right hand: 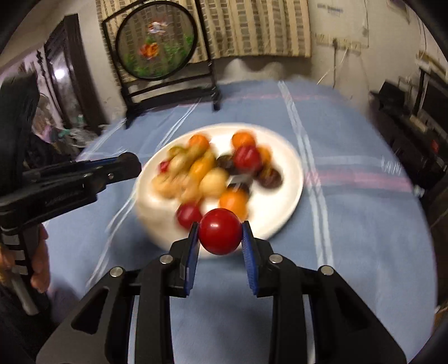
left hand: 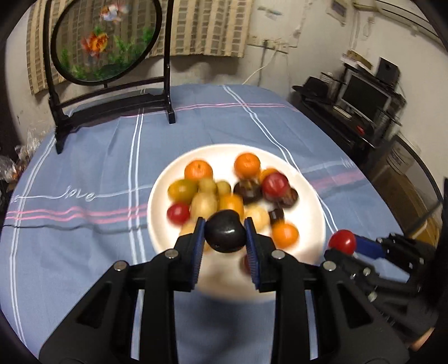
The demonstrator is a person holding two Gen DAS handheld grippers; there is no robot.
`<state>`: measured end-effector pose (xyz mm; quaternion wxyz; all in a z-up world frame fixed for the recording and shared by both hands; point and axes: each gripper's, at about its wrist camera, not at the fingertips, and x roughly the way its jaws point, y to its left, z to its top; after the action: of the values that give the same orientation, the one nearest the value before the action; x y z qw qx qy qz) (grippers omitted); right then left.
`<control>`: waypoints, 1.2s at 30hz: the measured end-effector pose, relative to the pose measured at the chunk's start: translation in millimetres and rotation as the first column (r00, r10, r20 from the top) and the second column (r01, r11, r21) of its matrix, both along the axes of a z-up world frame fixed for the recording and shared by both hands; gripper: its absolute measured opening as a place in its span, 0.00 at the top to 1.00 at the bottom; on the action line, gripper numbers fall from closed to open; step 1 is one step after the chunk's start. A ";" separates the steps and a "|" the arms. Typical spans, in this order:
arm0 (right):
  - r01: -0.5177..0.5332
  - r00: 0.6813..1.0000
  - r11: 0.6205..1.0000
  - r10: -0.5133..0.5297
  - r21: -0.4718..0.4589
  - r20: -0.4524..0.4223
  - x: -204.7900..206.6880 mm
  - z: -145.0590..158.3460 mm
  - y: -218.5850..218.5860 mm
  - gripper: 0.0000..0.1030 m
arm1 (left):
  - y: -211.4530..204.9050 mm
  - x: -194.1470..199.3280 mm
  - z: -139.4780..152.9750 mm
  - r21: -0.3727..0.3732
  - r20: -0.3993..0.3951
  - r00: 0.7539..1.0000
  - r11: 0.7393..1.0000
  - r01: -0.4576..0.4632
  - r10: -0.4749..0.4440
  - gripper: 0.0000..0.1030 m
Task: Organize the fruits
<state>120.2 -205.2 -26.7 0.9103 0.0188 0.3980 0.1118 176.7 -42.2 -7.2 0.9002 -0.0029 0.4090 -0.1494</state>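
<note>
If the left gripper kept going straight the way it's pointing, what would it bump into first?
Probably the fruit pile on the white plate. The left gripper, shut on a dark fruit, points down at it, though depth is unclear.

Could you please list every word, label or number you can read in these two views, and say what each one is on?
"love": white cursive script on the blue striped tablecloth, left of the white plate in the left wrist view.
A second bit of white script at the tablecloth's right edge: too blurred to read.
Papers on the wall at upper right: too small to read.
Nothing readable on the fruit, the grippers or the fish screen.
</note>
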 end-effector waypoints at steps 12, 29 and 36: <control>0.041 0.997 0.998 -0.039 0.038 -0.066 55.1 -21.1 -18.2 0.68 | -23.2 58.7 -27.9 -0.022 -0.103 0.995 1.000 -0.016 0.014 0.66; 0.124 0.992 0.992 -0.124 0.013 -0.011 -27.6 0.1 -29.5 0.01 | 22.5 -55.6 9.3 0.059 0.128 0.978 0.983 -0.173 0.165 0.02; 0.120 0.993 0.993 -0.119 -0.023 0.010 -73.9 -3.3 -13.4 0.01 | 46.9 -112.1 -5.6 0.051 0.084 0.963 0.964 -0.259 0.255 0.02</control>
<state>46.3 -218.6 -29.9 0.9173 0.0312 0.3936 0.0524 64.5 4.6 -12.7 0.9267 -0.0225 0.3748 -0.0186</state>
